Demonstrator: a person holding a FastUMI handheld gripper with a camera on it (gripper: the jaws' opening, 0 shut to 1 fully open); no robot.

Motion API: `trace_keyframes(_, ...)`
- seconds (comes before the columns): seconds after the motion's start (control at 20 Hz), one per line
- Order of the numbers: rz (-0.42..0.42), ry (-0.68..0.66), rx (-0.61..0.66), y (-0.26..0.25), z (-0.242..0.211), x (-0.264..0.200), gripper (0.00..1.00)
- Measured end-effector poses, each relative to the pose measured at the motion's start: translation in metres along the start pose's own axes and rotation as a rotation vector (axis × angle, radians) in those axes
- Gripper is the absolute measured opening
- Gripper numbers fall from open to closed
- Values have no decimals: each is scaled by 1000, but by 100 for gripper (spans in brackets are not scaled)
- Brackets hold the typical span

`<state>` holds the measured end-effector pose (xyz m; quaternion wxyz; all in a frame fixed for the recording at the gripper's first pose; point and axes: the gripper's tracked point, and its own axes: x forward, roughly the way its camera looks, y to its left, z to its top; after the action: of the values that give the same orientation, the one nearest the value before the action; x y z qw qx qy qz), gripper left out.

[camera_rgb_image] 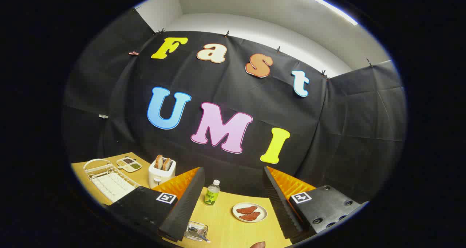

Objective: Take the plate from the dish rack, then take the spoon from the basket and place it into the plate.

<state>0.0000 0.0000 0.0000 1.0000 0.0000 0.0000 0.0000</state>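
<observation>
The plate sits flat on the yellow table. It is small and round, and 2 brown pieces of food lie on it. It is between the 2 fingers of the gripper and a little ahead of them, closer to the right finger.

The spoon lies in a little clear basket on the table, just beside the tip of the left finger.

The fingers are spread wide apart. They pinch nothing. The gripper is held up high above the table and is tipped, so the table looks slanted and a lot of the black booth wall shows.

A small bottle with a green label stands upright between the fingers, past the plate and to its left.

Beyond the left finger is a white toaster with 2 slices of toast sticking up. Next to it, farther left, is the white wire dish rack. Behind the rack is a small tray with dark and green things in it.

A bit of a fingertip shows at the near edge of the table.
</observation>
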Motion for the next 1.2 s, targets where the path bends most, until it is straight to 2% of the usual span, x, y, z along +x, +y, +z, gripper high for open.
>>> trace_keyframes(1.2, 27, 39, 24, 28, -8, 2, 98)
